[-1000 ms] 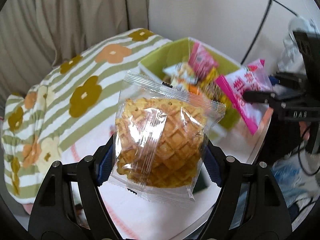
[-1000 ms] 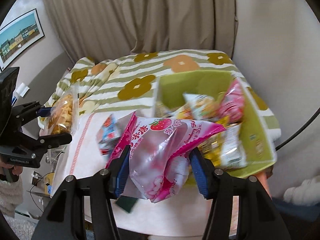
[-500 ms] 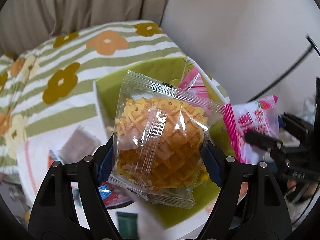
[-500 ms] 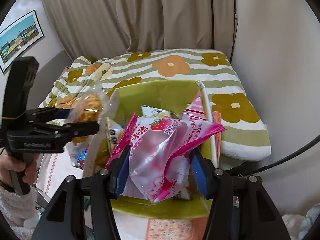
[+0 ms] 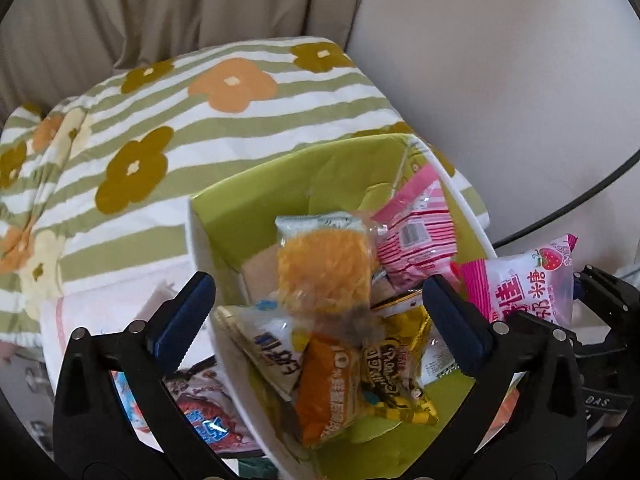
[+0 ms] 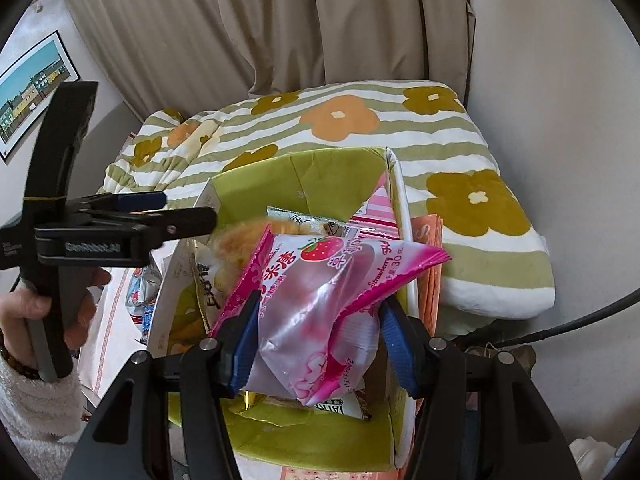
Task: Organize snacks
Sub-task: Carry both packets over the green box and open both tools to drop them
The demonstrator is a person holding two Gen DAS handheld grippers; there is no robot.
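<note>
Over the green box (image 5: 304,184) at frame centre, the left gripper (image 5: 316,312), jaws opening, drops a waffle pack (image 5: 324,268) while the right gripper (image 6: 320,336) clamps a strawberry candy bag (image 6: 320,300), seemingly next to release.

Right hand-held gripper (image 6: 318,336) pinching pink strawberry bag (image 6: 320,300) over green box (image 6: 280,176) of snacks

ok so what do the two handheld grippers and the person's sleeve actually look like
Both the left gripper and the right gripper are matte black frames with silver rivets and dark blue pads on the fingers. The left one's side carries pale lettering and a black pistol-style handle. The hand on it wears a fluffy white sleeve and a beaded bracelet.
</note>
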